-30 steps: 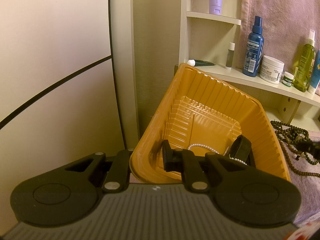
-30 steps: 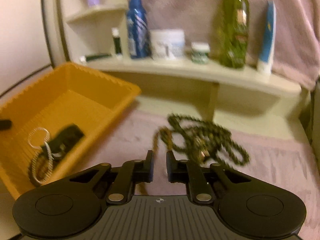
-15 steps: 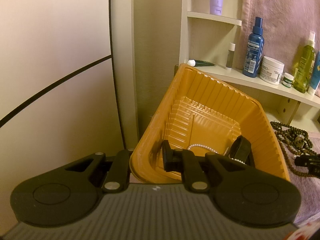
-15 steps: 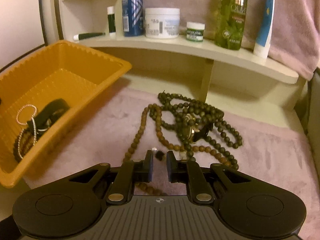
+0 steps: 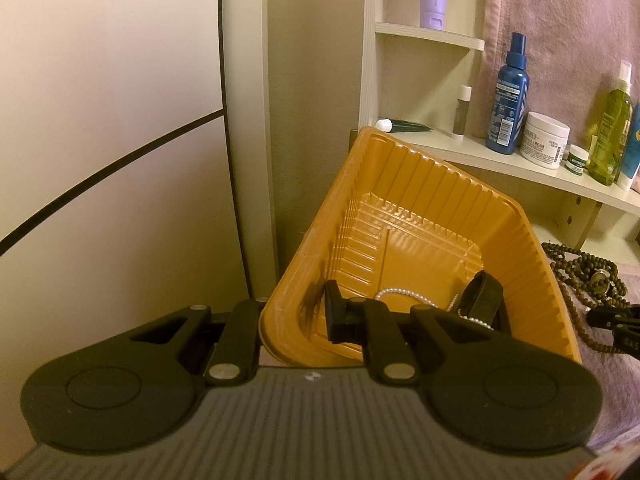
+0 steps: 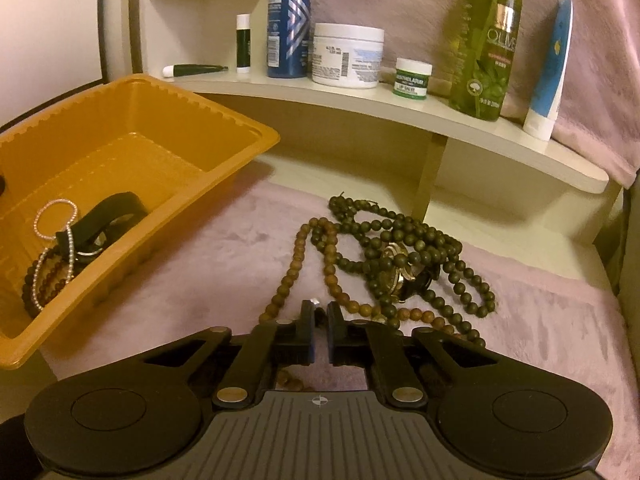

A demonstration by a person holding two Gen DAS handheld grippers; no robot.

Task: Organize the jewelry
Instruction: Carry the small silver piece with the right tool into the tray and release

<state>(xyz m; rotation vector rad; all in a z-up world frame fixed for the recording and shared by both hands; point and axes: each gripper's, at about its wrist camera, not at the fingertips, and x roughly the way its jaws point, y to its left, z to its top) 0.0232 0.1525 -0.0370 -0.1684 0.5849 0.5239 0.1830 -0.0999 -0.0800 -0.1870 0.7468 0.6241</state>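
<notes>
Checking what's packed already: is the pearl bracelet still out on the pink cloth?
No, the pearl bracelet lies inside the orange tray, beside a black strap.

At left of the right wrist view, the ribbed orange plastic tray (image 6: 224, 152) blocks passage. The curved cream wooden shelf (image 6: 500, 128) overhangs the back. Bare pink plush cloth (image 6: 208, 264) between tray and tangled dark bead necklaces (image 6: 400, 240) is free.

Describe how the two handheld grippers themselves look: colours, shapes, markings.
Both look identical. The left gripper and right gripper each have a grey ribbed body, two rounded matte-black lobes with an embossed circle, and black link arms on silver pivot pins leading to flat black jaws. A small white crosshair mark sits at the body's centre. No cables, hands or sleeves are clearly visible.
</notes>
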